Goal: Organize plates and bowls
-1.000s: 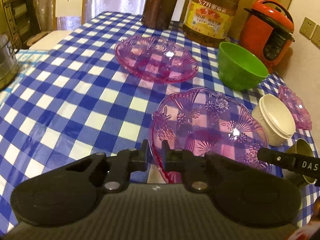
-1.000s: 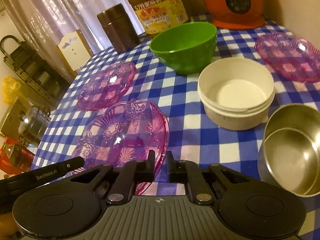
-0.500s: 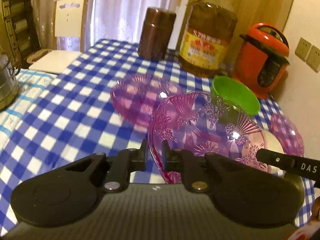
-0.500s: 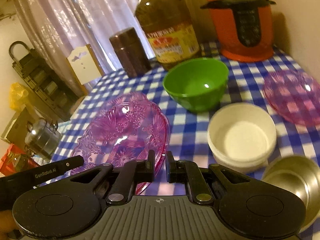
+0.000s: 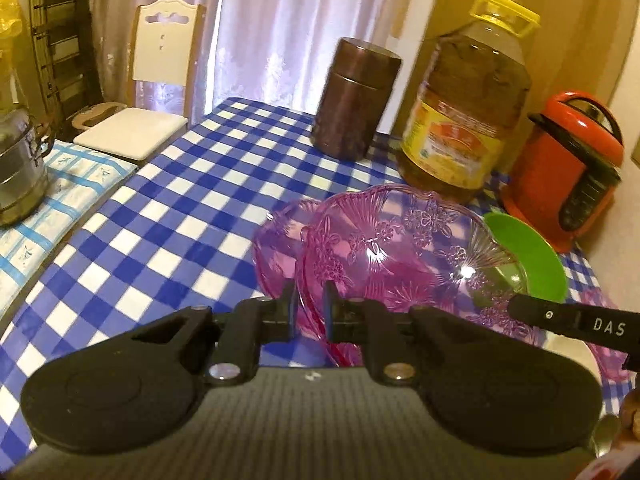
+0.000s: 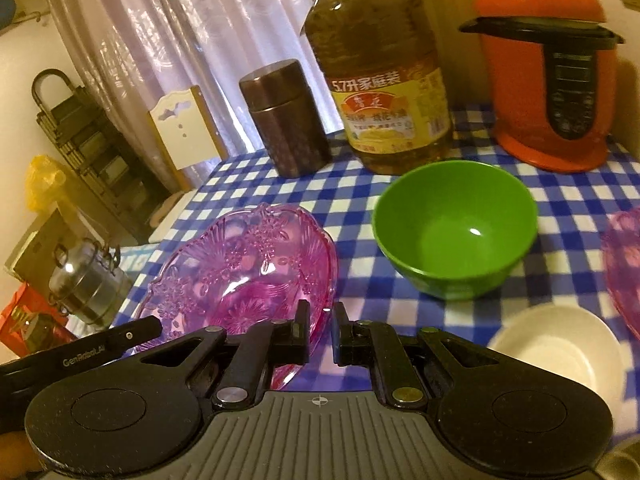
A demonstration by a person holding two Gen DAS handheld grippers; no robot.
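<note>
My left gripper is shut on the near rim of a pink glass plate and holds it lifted, over a second pink plate on the checked table. The held plate also shows in the right wrist view. My right gripper sits at that plate's right rim, jaws slightly apart; whether it grips the rim is unclear. A green bowl stands right of the plate. A white bowl sits near right. Another pink plate lies at the right edge.
At the back stand a brown canister, a large oil bottle and an orange cooker. A white chair and a metal pot on a side surface are at the left.
The held pink plate has been lifted and carried away from me, from beside the white bowl to over the second pink plate. Both grippers rose with it.
</note>
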